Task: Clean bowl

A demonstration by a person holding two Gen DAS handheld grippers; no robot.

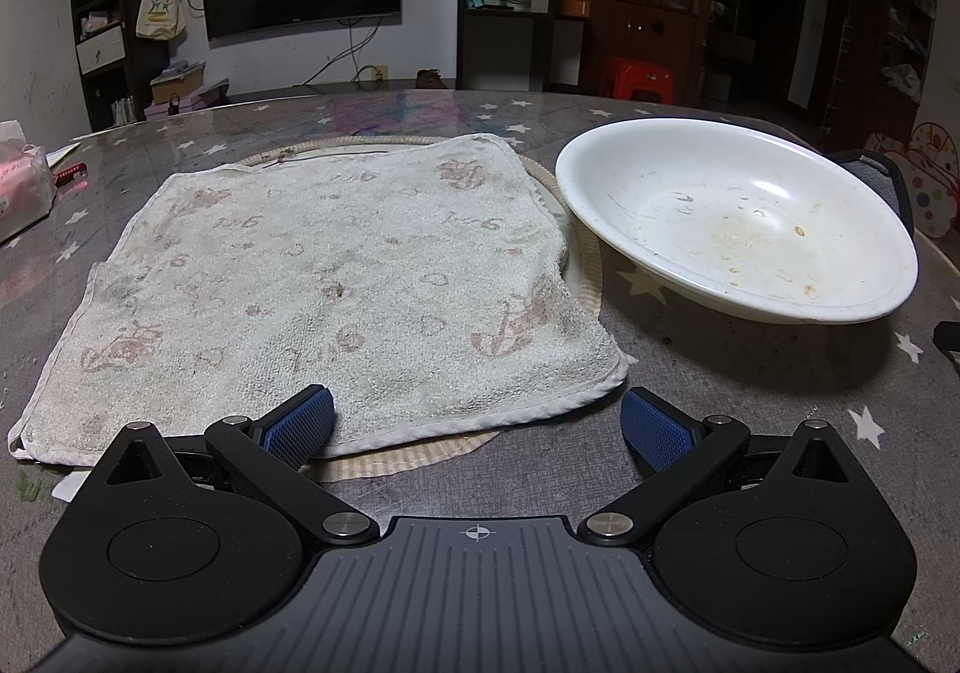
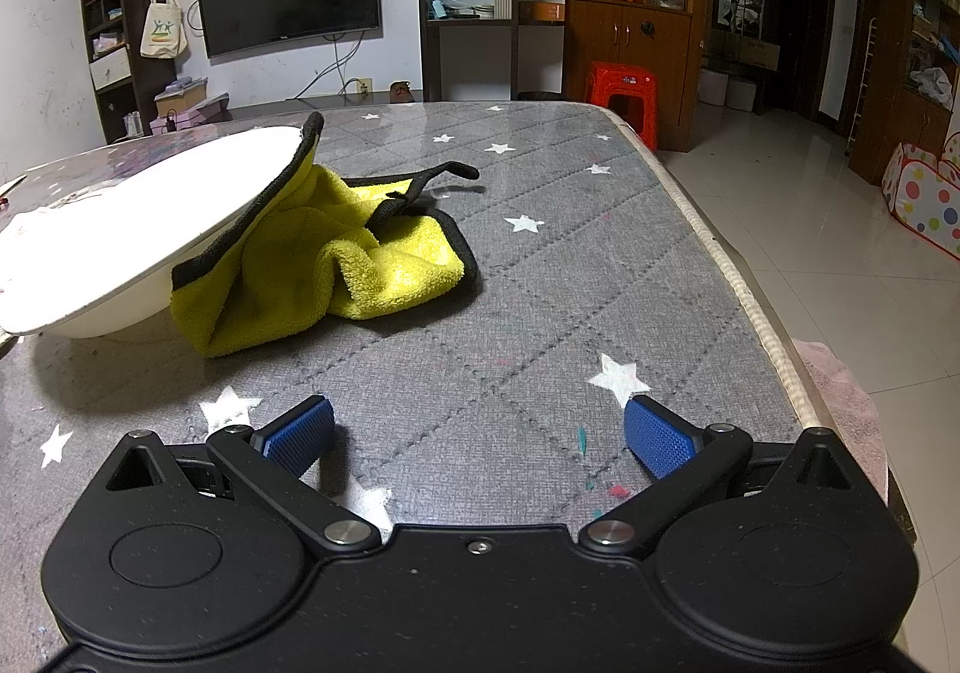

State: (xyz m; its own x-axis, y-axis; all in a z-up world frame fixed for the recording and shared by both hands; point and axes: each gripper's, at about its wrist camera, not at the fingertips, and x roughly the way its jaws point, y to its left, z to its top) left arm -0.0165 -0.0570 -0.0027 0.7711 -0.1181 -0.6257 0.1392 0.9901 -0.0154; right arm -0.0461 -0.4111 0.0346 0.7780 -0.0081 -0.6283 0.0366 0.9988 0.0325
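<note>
A white bowl [image 1: 735,220] with food residue inside sits tilted on the grey star-patterned table, ahead and right of my left gripper [image 1: 477,421]. That gripper is open and empty, at the near edge of a stained white towel [image 1: 336,283] lying flat. In the right wrist view the bowl [image 2: 120,229] leans on a crumpled yellow cloth with black trim [image 2: 336,259], ahead and left of my right gripper [image 2: 477,430], which is open and empty above the table.
A round woven mat [image 1: 576,265] lies under the towel. A tissue pack [image 1: 21,187] stands at the far left. The table edge [image 2: 762,313] runs along the right, with tiled floor and a red stool [image 2: 624,94] beyond.
</note>
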